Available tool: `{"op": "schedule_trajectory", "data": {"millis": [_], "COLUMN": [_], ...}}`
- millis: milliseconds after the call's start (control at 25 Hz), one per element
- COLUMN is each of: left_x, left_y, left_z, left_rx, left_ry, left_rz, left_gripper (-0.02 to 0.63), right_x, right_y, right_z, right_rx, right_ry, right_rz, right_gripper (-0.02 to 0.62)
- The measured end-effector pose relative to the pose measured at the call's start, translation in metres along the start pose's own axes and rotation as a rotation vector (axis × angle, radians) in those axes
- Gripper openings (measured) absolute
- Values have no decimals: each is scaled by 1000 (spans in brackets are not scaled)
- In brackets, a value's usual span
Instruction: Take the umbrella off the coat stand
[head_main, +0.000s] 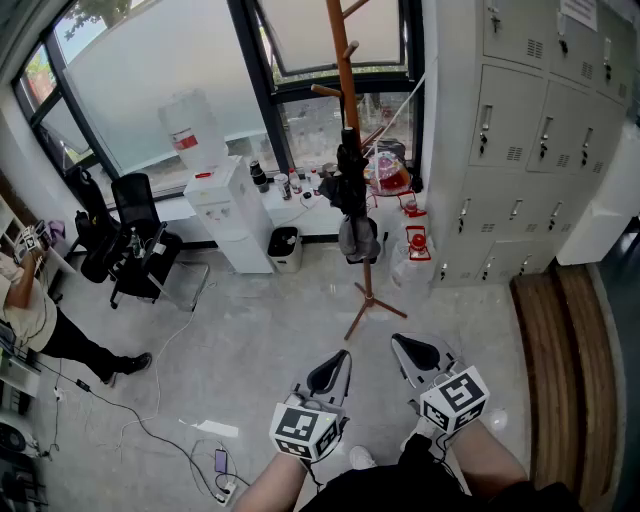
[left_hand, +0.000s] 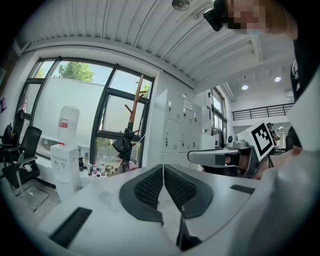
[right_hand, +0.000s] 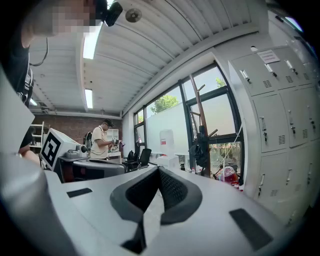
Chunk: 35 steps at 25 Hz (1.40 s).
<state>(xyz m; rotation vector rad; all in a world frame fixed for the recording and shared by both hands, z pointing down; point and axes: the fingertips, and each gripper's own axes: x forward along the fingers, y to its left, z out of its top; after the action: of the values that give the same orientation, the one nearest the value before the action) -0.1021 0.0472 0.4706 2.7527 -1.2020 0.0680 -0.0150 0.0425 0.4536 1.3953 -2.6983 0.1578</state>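
Head view only shows the floor and the foot of things. A reddish-brown wooden coat stand (head_main: 347, 75) with angled pegs rests on splayed legs on the pale grey, glossy, stone-look floor (head_main: 250, 340). It is in front of the dark-framed window (head_main: 150, 90) and just left of the grey metal lockers (head_main: 530, 130).

The black folded fabric umbrella (head_main: 350, 180) hangs against the pole at about mid-height. A grey bundle (head_main: 359, 240) hangs just under it; cannot tell whether it belongs to the umbrella.

The left gripper (head_main: 338, 368) and right gripper (head_main: 408, 352) are near the bottom edge, side by side and apart, well short of the stand. Each carries a black-and-white marker cube.

Also in this view:
- white boxy water dispenser (head_main: 225, 205) with a clear bottle on top
- black office chair (head_main: 135, 235)
- thin black cables (head_main: 140, 425) loose on the floor
- brown wooden planks (head_main: 555, 350) at right
- person (head_main: 30, 315) at the left edge

Left gripper view: the black ribbed pads (left_hand: 150, 187) are pressed together at the tips, with nothing between them. The umbrella is small and far off, on the stand. This view adds what the head view lacks: a white ribbed ceiling (left_hand: 140, 35) and a railed upper level (left_hand: 262, 111) at far right.

Right gripper view: the jaws are closed too, and empty. The umbrella hangs on the stand right of centre. A red brick wall (right_hand: 60, 122) and strip lights (right_hand: 91, 47) appear in no other view.
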Motion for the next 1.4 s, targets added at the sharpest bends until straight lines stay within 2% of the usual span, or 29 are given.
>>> {"op": "schedule_trajectory", "data": {"millis": [560, 960, 1400], "left_x": [-9, -19, 19], "left_y": [3, 10, 12], "left_z": [0, 14, 25], "left_rx": [2, 19, 16], "left_ry": [-11, -23, -36], "left_rz": [-9, -26, 9], "left_gripper": [21, 21, 21], "right_x": [1, 8, 23], "right_y": [6, 17, -25], "right_z": [4, 24, 38], "right_rx": [-7, -37, -49], "right_ry": [-13, -44, -57], "right_rz": [-6, -11, 21], "right_gripper": [54, 54, 54]}}
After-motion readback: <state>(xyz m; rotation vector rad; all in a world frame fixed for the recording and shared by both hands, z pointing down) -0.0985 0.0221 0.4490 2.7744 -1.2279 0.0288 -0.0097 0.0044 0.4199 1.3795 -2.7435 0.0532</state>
